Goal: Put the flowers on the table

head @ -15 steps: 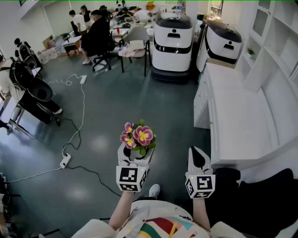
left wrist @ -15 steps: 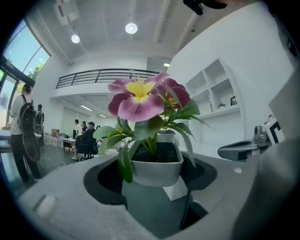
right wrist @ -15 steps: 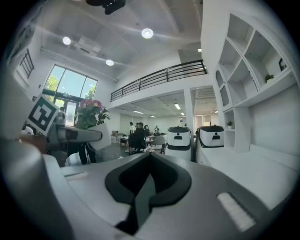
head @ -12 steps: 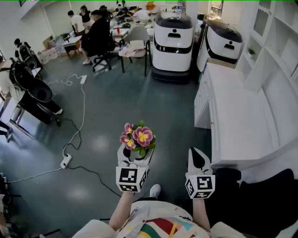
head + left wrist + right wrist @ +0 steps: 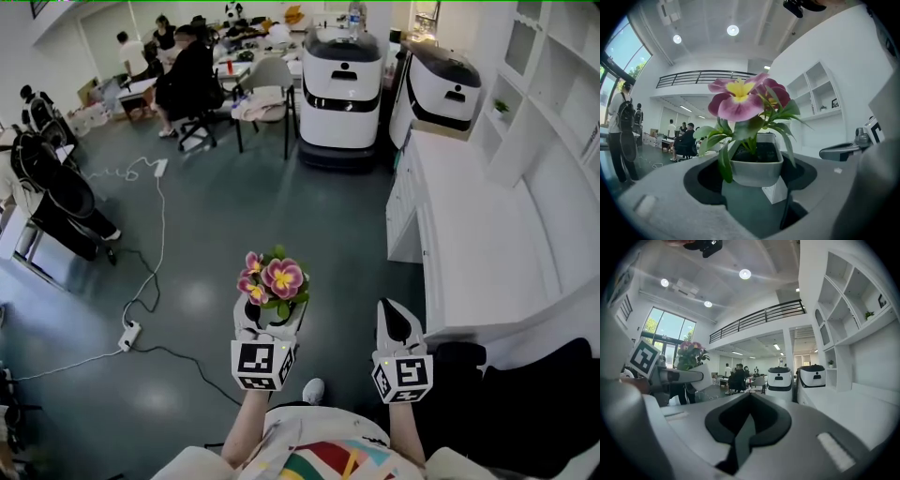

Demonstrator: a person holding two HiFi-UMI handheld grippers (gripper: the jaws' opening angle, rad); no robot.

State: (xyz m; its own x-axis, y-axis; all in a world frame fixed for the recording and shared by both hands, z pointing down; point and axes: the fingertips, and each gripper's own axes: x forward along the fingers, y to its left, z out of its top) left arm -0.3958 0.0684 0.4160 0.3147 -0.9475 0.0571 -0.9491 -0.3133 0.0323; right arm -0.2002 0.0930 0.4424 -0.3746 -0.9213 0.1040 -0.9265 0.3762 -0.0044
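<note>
Left claw (image 5: 272,312) gripped the small white pot of pink-and-yellow flowers (image 5: 273,279) level so it sat upright, off the white table's (image 5: 487,262) left edge; right claw (image 5: 396,309) closed, empty.

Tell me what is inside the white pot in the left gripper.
Dark soil fills the white pot, with green leaves and pink-and-yellow flowers rising from it. Roots and anything deeper are hidden by the soil and pot wall.
</note>
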